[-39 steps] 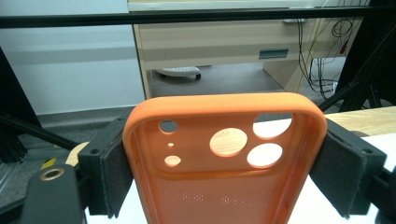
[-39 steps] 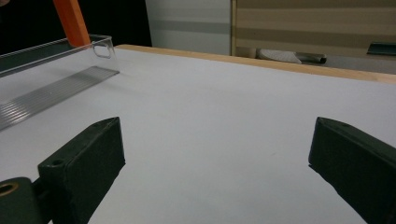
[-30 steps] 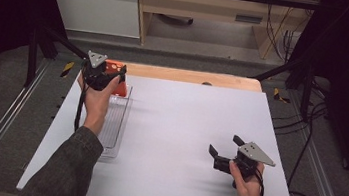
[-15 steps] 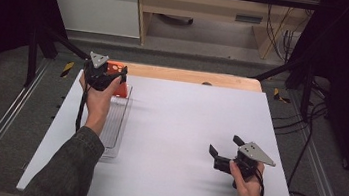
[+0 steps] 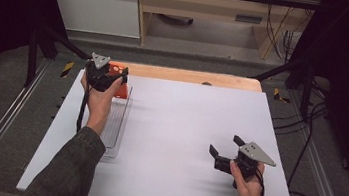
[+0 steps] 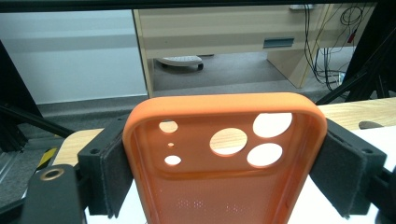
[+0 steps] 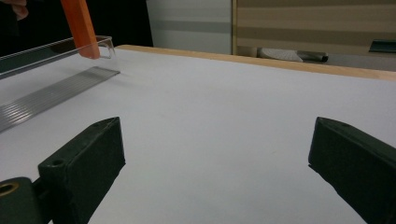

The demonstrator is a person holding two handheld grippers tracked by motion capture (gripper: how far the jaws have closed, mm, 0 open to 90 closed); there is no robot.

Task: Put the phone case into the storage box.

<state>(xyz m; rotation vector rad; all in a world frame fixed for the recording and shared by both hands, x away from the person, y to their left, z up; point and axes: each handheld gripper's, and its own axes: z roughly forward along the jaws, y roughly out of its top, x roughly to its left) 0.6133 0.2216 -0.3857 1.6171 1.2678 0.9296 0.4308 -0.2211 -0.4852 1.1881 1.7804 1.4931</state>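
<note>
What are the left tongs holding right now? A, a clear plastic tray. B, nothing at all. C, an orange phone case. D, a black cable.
C: the left tongs are clamped on both sides of an orange phone case, its camera cutouts plain in the left gripper view.

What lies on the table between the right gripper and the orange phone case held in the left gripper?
Bare white tabletop in the high view, up to the clear tray below the orange phone case; the right gripper rests apart.
</note>
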